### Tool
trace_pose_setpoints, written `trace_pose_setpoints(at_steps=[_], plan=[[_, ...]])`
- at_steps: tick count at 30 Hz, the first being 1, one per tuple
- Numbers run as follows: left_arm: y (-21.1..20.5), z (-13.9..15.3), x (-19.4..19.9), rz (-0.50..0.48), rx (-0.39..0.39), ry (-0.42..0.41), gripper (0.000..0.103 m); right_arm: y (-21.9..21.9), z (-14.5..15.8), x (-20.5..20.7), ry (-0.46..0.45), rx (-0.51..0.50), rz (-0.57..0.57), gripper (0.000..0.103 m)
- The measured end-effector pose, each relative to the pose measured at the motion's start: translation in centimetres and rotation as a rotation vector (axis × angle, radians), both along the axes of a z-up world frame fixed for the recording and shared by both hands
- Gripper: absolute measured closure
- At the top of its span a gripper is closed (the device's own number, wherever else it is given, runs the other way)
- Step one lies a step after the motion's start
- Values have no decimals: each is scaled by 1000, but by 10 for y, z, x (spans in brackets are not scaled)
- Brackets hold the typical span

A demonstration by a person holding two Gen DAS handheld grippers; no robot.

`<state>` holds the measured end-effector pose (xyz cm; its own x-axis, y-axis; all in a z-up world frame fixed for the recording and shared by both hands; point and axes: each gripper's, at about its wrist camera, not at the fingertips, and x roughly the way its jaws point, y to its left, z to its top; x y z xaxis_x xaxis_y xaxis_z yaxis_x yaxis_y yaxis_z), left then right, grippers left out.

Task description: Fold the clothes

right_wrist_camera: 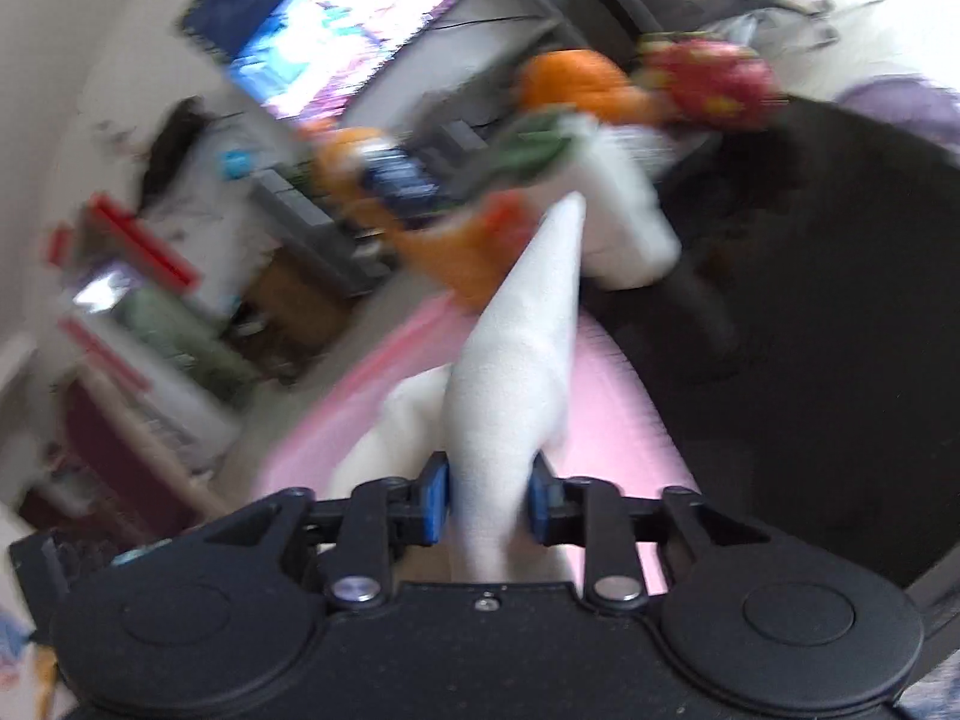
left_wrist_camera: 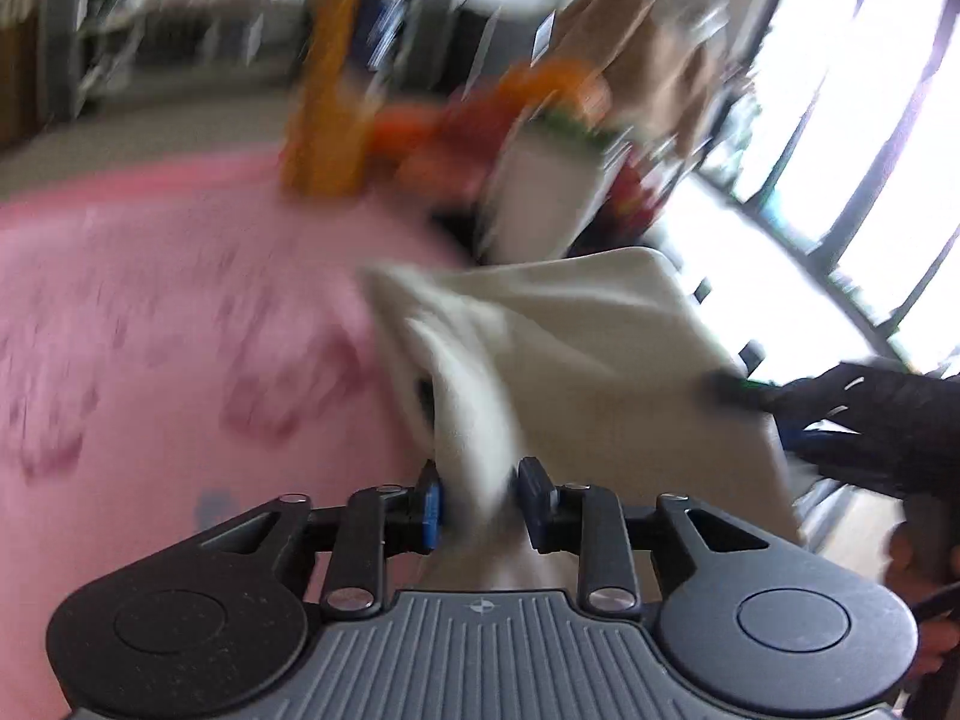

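Left claw [left_wrist_camera: 477, 507] pinches bunched white garment [left_wrist_camera: 576, 360]; right claw [right_wrist_camera: 489, 501] clamps another fold. We see it lifted over pink surface [left_wrist_camera: 150, 312], near right edge. We judge fold mid-way; laying flat remains.

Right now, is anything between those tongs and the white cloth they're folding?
Nothing visible. The white fleece cloth already sits between the pads of the left tongs and the right tongs, above the pink sheet.
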<state>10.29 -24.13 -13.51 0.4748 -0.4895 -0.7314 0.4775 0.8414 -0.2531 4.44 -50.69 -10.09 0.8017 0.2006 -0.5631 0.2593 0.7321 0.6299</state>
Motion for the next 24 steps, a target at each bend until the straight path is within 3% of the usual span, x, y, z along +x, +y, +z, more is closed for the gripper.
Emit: trace_pose_setpoints(at_steps=[1, 2, 5, 8, 12, 15, 17, 19, 21, 24], plan=[[11, -9, 4, 30, -20, 42, 79, -7, -10, -1, 71, -34, -89, 52], [23, -18, 7, 60, -41, 83, 76, -12, -15, -3, 131, -65, -147, 52], [57, -23, 5, 95, -125, 124, 71, -24, -17, -20, 145, -89, -221, 47], [65, -12, 3, 69, -126, 96, 74, -25, -26, -33, 146, 89, -255, 47], [46, 6, -6, -25, -165, 63, 75, -10, -24, -46, 30, 312, -257, 72], [21, 6, -16, -81, -108, 36, 70, 6, -25, -45, 27, 310, -214, 73], [3, -6, -15, -98, -37, 19, 70, 7, -32, -33, 90, 274, -178, 73], [-8, -24, -10, -120, 45, 63, 71, 8, -42, -19, 178, 236, -151, 73], [-7, -33, -15, -134, 105, 60, 66, 13, -48, -12, 258, 166, -113, 86], [-1, -32, -24, -141, 181, 67, 66, 22, -48, -8, 300, 83, -72, 90]])
